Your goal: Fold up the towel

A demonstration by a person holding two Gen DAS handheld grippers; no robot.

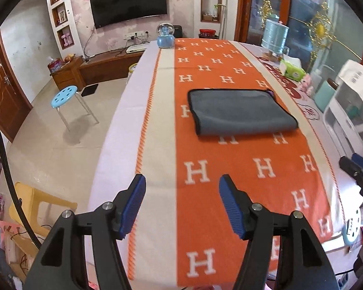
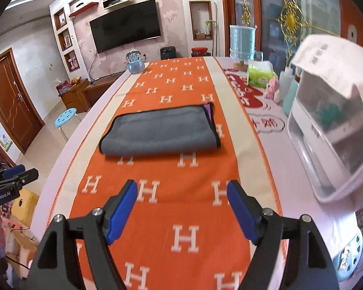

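Observation:
A grey towel (image 1: 239, 111) with a dark edge lies folded flat on the orange H-patterned cloth (image 1: 230, 169), with a bit of purple showing at its far right corner. It also shows in the right wrist view (image 2: 162, 129). My left gripper (image 1: 181, 193) is open and empty, held above the cloth, well short of the towel. My right gripper (image 2: 181, 198) is open and empty too, above the cloth nearer than the towel. Each gripper shows at the edge of the other's view: the right one (image 1: 358, 171), the left one (image 2: 12, 178).
A white plastic box (image 2: 331, 130) stands at the table's right side, with a green tissue pack (image 2: 260, 75), bottles and a blue container (image 2: 242, 42) behind it. A blue snow globe (image 1: 165, 36) sits at the far end. A blue stool (image 1: 64, 96) and yellow chair (image 1: 36, 207) stand on the floor left.

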